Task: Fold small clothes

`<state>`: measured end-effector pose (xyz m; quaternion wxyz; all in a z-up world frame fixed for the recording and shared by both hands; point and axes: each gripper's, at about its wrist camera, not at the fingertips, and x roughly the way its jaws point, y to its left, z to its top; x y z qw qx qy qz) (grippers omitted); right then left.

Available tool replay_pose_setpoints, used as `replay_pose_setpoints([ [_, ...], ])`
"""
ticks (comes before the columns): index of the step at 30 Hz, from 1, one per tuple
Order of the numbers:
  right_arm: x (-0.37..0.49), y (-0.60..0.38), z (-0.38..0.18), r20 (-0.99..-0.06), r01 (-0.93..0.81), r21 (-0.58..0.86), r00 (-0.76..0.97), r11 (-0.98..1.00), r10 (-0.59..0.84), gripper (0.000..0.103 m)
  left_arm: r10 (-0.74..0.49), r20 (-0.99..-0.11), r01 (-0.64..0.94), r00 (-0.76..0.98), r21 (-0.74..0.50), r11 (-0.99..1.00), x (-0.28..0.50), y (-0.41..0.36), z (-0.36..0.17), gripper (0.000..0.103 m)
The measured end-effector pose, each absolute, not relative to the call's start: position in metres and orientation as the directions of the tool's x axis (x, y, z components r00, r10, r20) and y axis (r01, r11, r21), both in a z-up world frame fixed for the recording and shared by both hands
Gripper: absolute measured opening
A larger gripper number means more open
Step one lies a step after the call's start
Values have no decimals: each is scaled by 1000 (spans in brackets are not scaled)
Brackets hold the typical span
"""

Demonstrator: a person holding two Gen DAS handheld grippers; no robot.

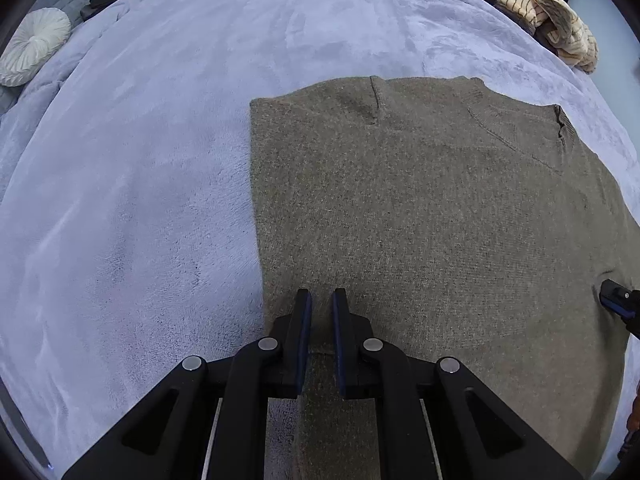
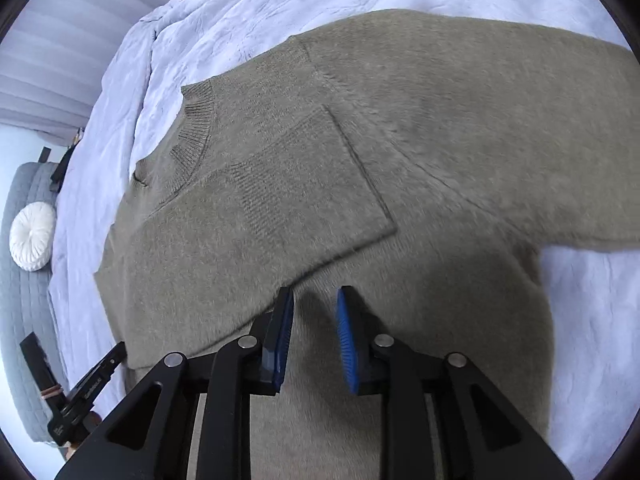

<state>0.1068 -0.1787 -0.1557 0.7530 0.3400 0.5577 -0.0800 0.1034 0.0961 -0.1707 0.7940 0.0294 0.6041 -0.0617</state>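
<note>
An olive-grey knit sweater [image 1: 432,216] lies flat on the lavender blanket [image 1: 140,200]. Its left side is folded in, leaving a straight left edge. My left gripper [image 1: 321,300] hovers over the sweater's lower left part, jaws slightly apart, nothing between them. In the right wrist view the sweater [image 2: 360,140] shows its ribbed collar [image 2: 196,128] at the left and a sleeve [image 2: 280,196] folded across the chest. The other sleeve stretches to the right. My right gripper [image 2: 314,300] is open just over the sweater near the folded sleeve's cuff. Its tip shows in the left wrist view [image 1: 616,300].
A pile of striped cream clothes [image 1: 548,20] lies at the blanket's far right. A round white cushion [image 1: 32,46] sits on a grey quilted seat [image 2: 28,300] beside the bed. The left gripper's body [image 2: 88,392] shows at the lower left of the right wrist view.
</note>
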Motion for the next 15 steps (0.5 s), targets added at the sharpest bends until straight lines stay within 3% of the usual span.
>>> replay_pose_setpoints([
  [11,76,-184,-155,-873,509,481,357,714,333,55,-51,-975,134,216,-22,991,69,85,-154,12],
  [15,21,-208,-158,-868,513,492,350,704,351,62,-53,-980,136,193,-27,990,49,76,-156,12],
])
